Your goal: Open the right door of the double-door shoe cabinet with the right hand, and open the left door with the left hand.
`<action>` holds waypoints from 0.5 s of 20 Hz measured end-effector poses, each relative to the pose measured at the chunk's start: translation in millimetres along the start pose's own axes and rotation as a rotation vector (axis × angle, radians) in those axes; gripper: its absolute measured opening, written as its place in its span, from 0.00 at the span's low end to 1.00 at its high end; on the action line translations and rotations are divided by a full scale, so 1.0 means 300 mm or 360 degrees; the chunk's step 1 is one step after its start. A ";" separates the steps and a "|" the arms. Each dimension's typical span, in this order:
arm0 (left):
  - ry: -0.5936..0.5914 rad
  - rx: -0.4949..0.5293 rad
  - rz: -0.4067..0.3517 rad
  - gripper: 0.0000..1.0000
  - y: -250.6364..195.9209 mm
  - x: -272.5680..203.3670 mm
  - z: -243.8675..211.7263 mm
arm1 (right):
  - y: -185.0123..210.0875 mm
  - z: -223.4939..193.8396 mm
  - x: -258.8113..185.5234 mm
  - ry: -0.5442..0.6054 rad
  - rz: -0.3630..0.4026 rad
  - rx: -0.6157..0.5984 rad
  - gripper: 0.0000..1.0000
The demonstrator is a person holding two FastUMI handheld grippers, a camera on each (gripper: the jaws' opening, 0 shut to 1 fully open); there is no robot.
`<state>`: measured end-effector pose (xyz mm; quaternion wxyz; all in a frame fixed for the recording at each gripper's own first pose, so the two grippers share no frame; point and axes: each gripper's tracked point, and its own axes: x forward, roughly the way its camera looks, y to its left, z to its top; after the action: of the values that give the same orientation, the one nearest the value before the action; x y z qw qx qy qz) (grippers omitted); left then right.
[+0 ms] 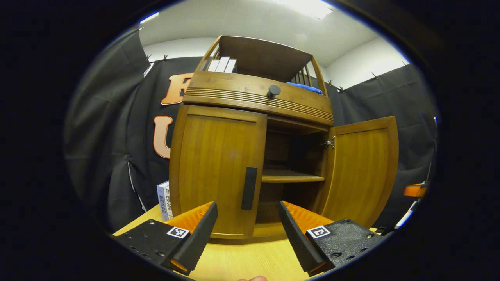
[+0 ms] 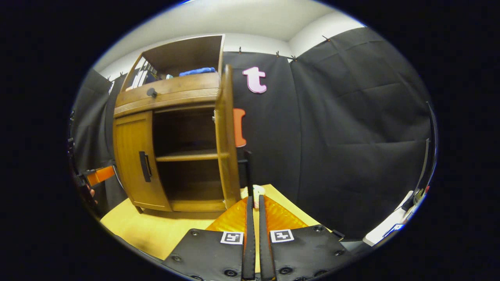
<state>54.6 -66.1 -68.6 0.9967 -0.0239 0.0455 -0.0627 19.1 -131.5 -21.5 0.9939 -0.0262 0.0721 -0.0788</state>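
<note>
The brown wooden shoe cabinet's right door (image 1: 361, 168) stands swung open. The left gripper (image 1: 247, 218), spread wide, faces the closed left door's black vertical handle (image 1: 249, 188); better centre, clamp, then pull outward. The right gripper (image 2: 254, 218) looks clenched on that door's handle.

One cabinet (image 1: 250, 156), two doors, one knob (image 1: 274, 91), three books (image 1: 223, 64).
</note>
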 end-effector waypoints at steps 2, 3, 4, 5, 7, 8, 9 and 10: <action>-0.0012 -0.0005 0.0028 0.92 0.054 0.033 0.028 | 0.079 0.040 -0.023 -0.0042 0.0048 0.0021 0.12; -0.0019 0.0005 0.0046 0.92 0.074 0.042 0.039 | 0.109 0.050 -0.032 -0.0053 0.0068 0.0034 0.12; -0.0029 0.0018 0.0061 0.95 0.085 0.043 0.044 | 0.147 0.056 -0.042 -0.0062 0.0102 0.0042 0.12; -0.0046 0.0026 0.0072 0.95 0.095 0.048 0.054 | 0.174 0.062 -0.043 -0.0070 0.0121 0.0040 0.14; -0.0071 0.0023 0.0082 0.95 0.110 0.057 0.066 | 0.213 0.062 -0.047 -0.0075 0.0146 0.0015 0.26; -0.0070 0.0011 0.0073 0.92 0.110 0.065 0.066 | 0.241 0.060 -0.038 -0.0075 0.0176 0.0018 0.26; -0.0067 -0.0002 0.0063 0.92 0.109 0.071 0.063 | 0.266 0.057 -0.044 -0.0078 0.0199 0.0025 0.35; -0.0065 -0.0013 0.0057 0.92 0.111 0.077 0.063 | 0.284 0.052 -0.040 -0.0071 0.0210 0.0023 0.44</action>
<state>83.2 -35.2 -53.6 0.9983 -0.0283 0.0259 -0.0444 22.9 -45.0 -9.8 0.9985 -0.0159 0.0509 -0.0129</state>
